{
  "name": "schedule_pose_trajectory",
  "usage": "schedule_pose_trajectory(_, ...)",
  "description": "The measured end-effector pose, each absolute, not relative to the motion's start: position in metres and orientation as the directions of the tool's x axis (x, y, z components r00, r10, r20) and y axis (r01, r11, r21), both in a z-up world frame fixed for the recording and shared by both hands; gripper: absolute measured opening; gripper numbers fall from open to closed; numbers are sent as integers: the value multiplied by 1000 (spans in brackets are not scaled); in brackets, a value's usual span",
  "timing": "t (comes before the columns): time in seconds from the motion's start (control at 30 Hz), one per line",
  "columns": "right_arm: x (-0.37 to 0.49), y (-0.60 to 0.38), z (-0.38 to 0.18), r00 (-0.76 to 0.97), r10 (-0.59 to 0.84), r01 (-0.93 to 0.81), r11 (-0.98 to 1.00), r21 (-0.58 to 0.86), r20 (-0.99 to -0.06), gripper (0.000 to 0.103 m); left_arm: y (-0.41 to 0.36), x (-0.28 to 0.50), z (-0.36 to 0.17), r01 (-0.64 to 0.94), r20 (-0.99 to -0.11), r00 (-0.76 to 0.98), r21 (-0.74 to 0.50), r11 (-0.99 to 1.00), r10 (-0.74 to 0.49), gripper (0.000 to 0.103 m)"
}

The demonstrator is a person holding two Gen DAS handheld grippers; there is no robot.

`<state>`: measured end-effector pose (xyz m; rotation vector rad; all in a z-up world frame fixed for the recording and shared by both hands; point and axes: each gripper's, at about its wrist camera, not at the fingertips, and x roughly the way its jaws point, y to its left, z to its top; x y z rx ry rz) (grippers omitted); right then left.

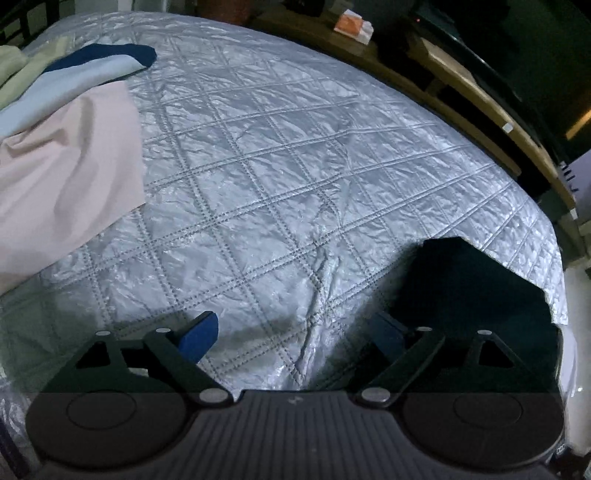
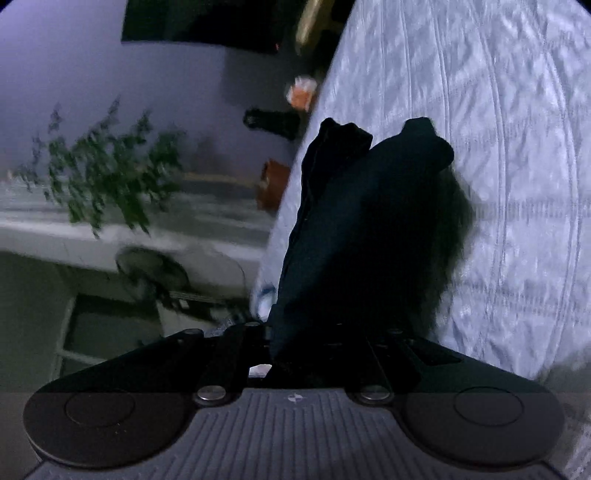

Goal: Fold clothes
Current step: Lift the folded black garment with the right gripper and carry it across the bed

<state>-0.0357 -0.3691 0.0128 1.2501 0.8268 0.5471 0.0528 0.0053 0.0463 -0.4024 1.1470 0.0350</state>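
A dark navy garment (image 2: 354, 229) hangs bunched from my right gripper (image 2: 317, 343), whose jaws are shut on it, beside the edge of the quilted silver bedspread (image 2: 498, 147). The same dark garment (image 1: 472, 280) shows at the lower right of the left wrist view, over the bed's edge. My left gripper (image 1: 295, 336) is open and empty, with blue fingertips (image 1: 199, 336) low over the bedspread (image 1: 258, 166). A pile of clothes lies at the far left: a pink piece (image 1: 62, 177), a light blue one (image 1: 66, 88), a navy one (image 1: 110, 53) and a pale green one (image 1: 22, 66).
A wooden bed frame and shelf (image 1: 461, 85) run along the far right of the bed. An orange and white box (image 1: 351, 24) sits on the wood. In the right wrist view a green plant (image 2: 107, 173), a white ledge and a fan (image 2: 151, 269) stand beside the bed.
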Motion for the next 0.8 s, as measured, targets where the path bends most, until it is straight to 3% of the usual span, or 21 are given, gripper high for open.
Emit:
schedule_pose_trajectory(0.23,-23,-417,33,754,639,41,191,981,-156,14,-1,53,43,-209,-892,412,-293,933,-187,88)
schedule_pose_trajectory(0.47,-7,-494,82,886,456,-53,284,957,-86,14,-8,53,50,-168,-884,433,-270,948,-175,88)
schedule_pose_trajectory(0.6,-11,-531,99,960,280,-118,323,939,25,14,-13,54,48,-154,-889,423,-264,952,-177,88)
schedule_pose_trajectory(0.77,-5,-556,39,995,55,66,320,945,-87,14,-20,51,46,-128,-891,416,-255,958,-182,88)
schedule_pose_trajectory(0.8,-2,-560,19,985,17,157,294,943,-169,14,-21,50,46,-122,-891,415,-254,959,-183,88)
